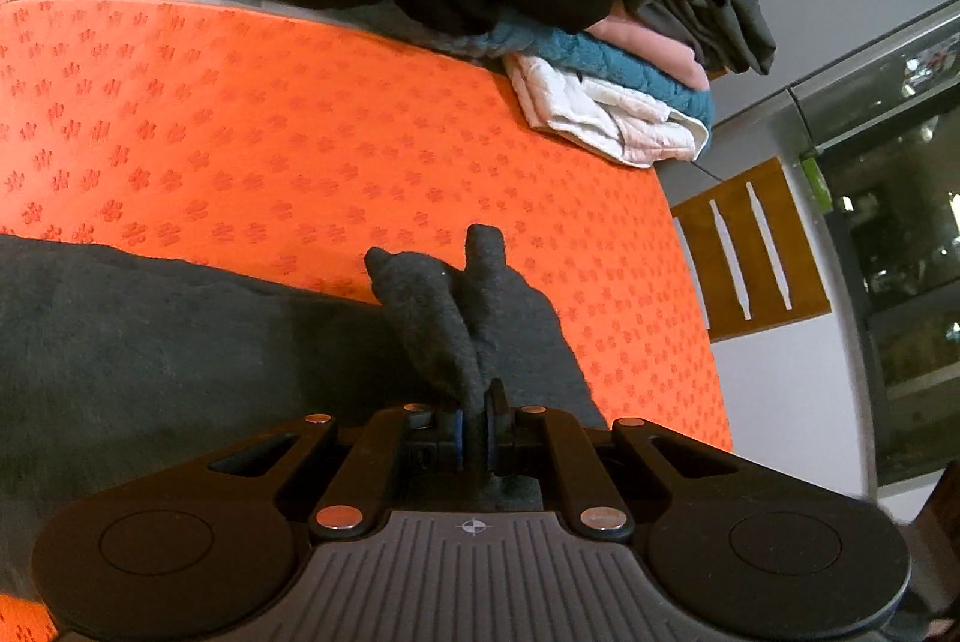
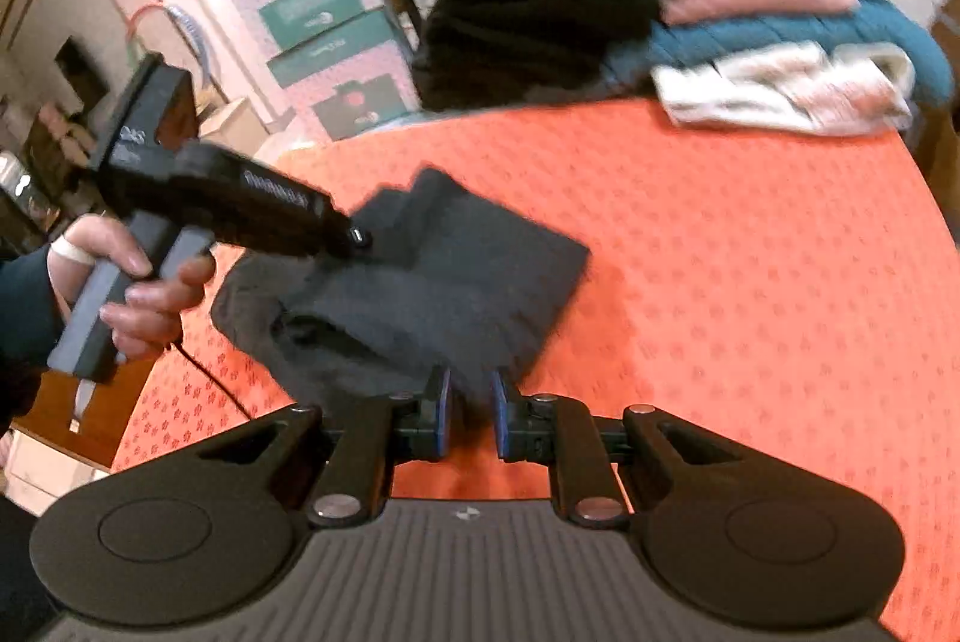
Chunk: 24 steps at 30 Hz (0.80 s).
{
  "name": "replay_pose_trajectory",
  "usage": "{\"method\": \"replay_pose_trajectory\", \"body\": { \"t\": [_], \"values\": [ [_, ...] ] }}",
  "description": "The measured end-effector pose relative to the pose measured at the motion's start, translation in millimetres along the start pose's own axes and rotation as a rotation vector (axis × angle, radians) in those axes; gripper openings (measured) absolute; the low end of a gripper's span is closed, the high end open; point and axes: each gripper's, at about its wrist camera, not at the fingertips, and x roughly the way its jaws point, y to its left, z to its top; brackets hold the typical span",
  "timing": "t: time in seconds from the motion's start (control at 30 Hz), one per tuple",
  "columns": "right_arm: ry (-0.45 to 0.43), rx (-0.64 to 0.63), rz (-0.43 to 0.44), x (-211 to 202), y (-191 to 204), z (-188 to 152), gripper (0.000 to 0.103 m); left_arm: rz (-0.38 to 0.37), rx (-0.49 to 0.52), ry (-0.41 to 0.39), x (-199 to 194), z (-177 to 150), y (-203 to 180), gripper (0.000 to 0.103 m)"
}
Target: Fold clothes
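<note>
I was working in a lived-in home: an orange patterned cloth covered the table, folded laundry was heaped at its far edge, printed storage boxes were stacked against the wall, and a wooden chair back stood beside a glass-fronted cabinet.

Left hand-held gripper pinches dark grey garment over orange mat.

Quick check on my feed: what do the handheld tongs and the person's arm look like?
Both tongs are matte black with blue pads, silver bolts and a ribbed grey base. The left unit has a grey pistol handle, white lettering and a thin black cable. The hand wears a white finger band and dark sleeve.
</note>
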Motion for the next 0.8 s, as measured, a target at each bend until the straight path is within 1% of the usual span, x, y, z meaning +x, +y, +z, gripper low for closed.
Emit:
{"method": "replay_pose_trajectory", "body": {
  "t": [0.07, 0.17, 0.3, 0.33, 0.4, 0.43, 0.5, 0.57, 0.67, 0.73, 0.8],
  "values": [
    [0.003, -0.032, 0.021, 10, 6, 12, 0.018, -0.014, -0.024, 0.002, -1, 2, 5, 0.01],
    [0.034, -0.111, 0.053, 19, 23, 21, 0.019, -0.036, -0.06, 0.005, -3, 4, 12, 0.01],
    [0.086, -0.167, 0.163, 19, 45, 8, 0.02, -0.049, -0.11, 0.018, -3, 12, 14, 0.01],
    [0.09, -0.177, 0.173, 21, 51, 4, 0.02, -0.05, -0.121, 0.024, -2, 14, 14, 0.01],
    [0.08, -0.192, 0.147, 31, 63, -4, 0.02, -0.046, -0.127, 0.036, 0, 18, 11, 0.01],
    [0.07, -0.198, 0.126, 36, 69, -8, 0.023, -0.043, -0.125, 0.042, 1, 19, 8, 0.01],
    [0.029, -0.201, 0.048, 48, 78, -13, 0.031, -0.044, -0.113, 0.053, 1, 22, 1, 0.01],
    [0.003, -0.192, 0.002, 61, 87, -16, 0.031, -0.041, -0.103, 0.067, 2, 24, -7, 0.01],
    [-0.041, -0.161, -0.023, 71, 96, -16, 0.035, -0.037, -0.084, 0.087, 4, 26, -20, 0.01],
    [-0.055, -0.154, -0.07, 76, 100, -20, 0.035, -0.033, -0.07, 0.097, 7, 28, -28, 0.01],
    [-0.053, -0.132, -0.134, 81, 100, -25, 0.035, -0.025, -0.059, 0.102, 8, 28, -34, 0.01]
  ]
}}
